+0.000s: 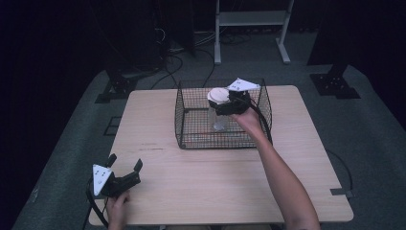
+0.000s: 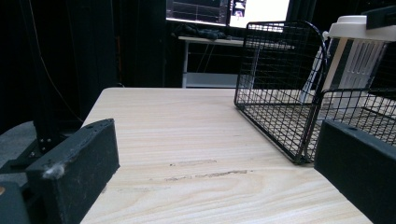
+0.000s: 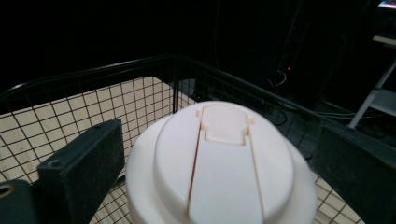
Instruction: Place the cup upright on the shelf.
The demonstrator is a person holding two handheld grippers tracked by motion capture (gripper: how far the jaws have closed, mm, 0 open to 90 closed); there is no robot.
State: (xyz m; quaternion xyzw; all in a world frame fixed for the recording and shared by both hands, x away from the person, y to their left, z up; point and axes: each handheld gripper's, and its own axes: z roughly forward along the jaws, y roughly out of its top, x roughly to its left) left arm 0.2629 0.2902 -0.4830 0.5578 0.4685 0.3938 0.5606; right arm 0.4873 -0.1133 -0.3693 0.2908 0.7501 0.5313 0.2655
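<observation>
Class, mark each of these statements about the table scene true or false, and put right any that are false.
1. The jar with the cream lid stands inside the wire basket. True.
2. The left gripper is holding the jar. False: it sits near the table's front left corner, jaws apart, with nothing between them.
3. The right gripper is at the top of the jar, a jaw on either side of the lid. True.
4. The basket is made of solid plastic. False: it is black wire mesh, and the wooden table shows through it.
5. The lid is off the jar. False: it sits on the jar.
</observation>
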